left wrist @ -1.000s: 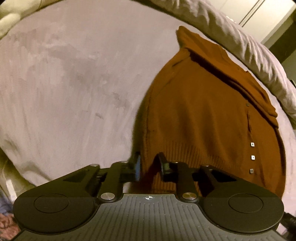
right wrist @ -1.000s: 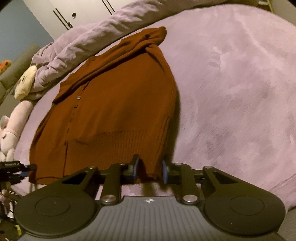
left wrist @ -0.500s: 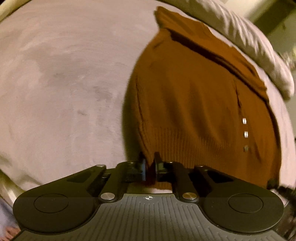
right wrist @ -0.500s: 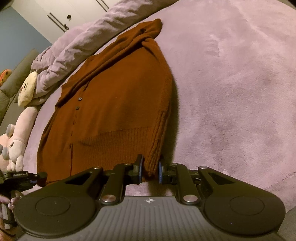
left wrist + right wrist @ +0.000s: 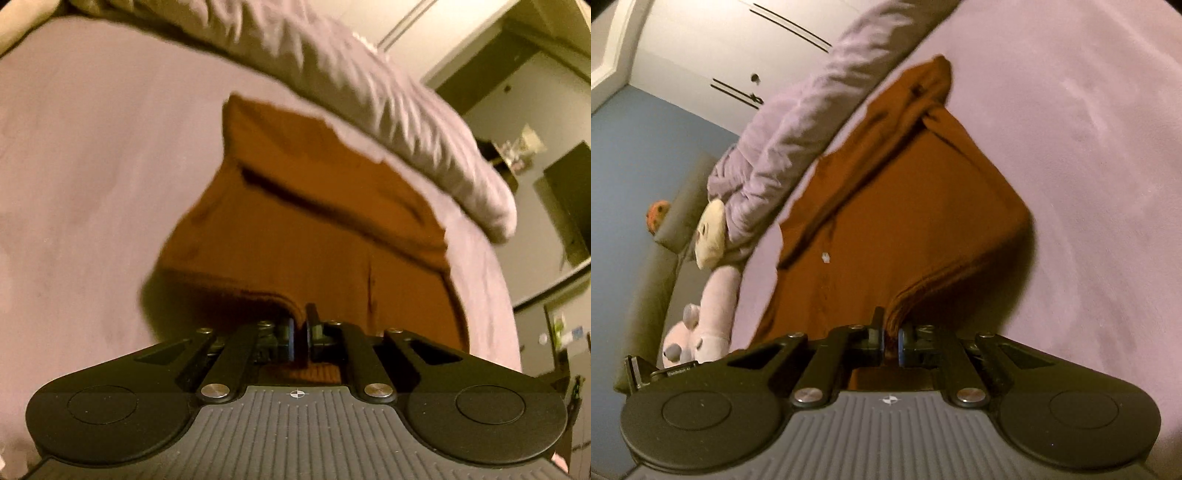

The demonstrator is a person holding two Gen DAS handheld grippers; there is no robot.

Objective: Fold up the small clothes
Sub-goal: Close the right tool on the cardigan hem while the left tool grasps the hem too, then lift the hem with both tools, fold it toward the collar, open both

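No legible text, brand or number is found. A small round crosshair mark is printed on each gripper body, behind the fingers. Faint white lettering is noted on a black device left of the right gripper; it cannot be read.

We see open bed surface on the outer side of the rust cardigan, free for passage. A bunched duvet borders its far edge, and soft toys crowd the bed's edge beside it in the right view.
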